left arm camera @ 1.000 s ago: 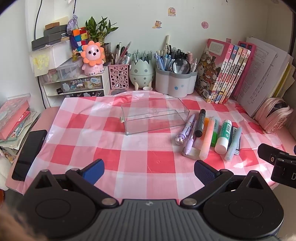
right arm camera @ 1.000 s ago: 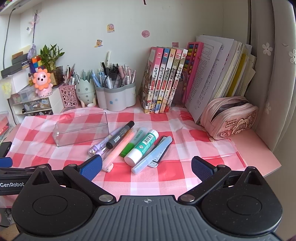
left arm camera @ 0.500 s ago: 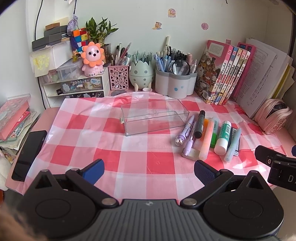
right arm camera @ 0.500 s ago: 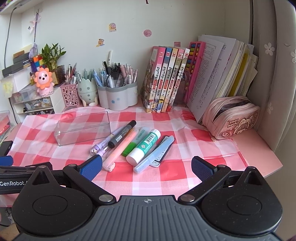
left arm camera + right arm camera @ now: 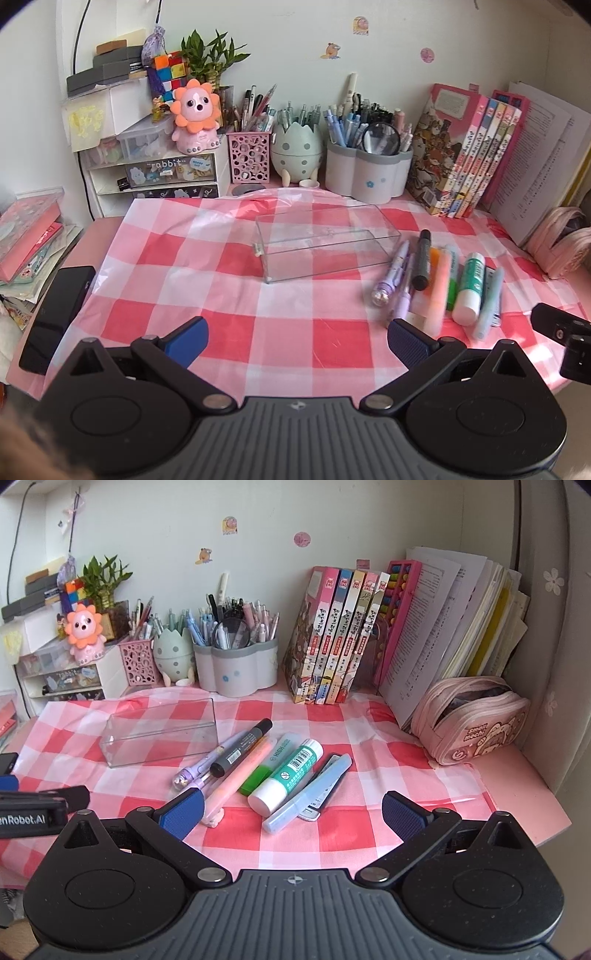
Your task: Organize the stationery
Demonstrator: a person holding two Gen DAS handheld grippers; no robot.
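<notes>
Left wrist view. The left gripper (image 5: 295, 341) hangs low over the checked cloth (image 5: 229, 325) on the tabletop (image 5: 105, 225), jaws spread wide and holding nothing. Ahead lies a clear plastic box (image 5: 325, 240), empty as far as can be seen. Just to its right the loose stationery lies in a row, touching or overlapping: purple pens (image 5: 393, 275), a black marker (image 5: 422, 260), a pale orange highlighter (image 5: 437, 284), a glue stick (image 5: 470, 286) and a light blue pen (image 5: 489, 302). The drawer unit (image 5: 166, 173) at the back left reads "rabbit". Part of the right gripper shows at the right edge.

Right wrist view. The right gripper (image 5: 291, 812) hovers just short of the same row, jaws released and empty. A green highlighter (image 5: 271, 762) marked "HIGH…" lies between the orange one and the glue stick, which carries a barcode. The pink pencil case (image 5: 476, 720) beside the papers reads "Smell mochi"; the left gripper at the left edge shows "…nRobot.AI".

Progress, as a judgement: nothing has yet been put away. Every loose item remains on the cloth, and the whole of the sorting, probably into the clear box, is still to do.
</notes>
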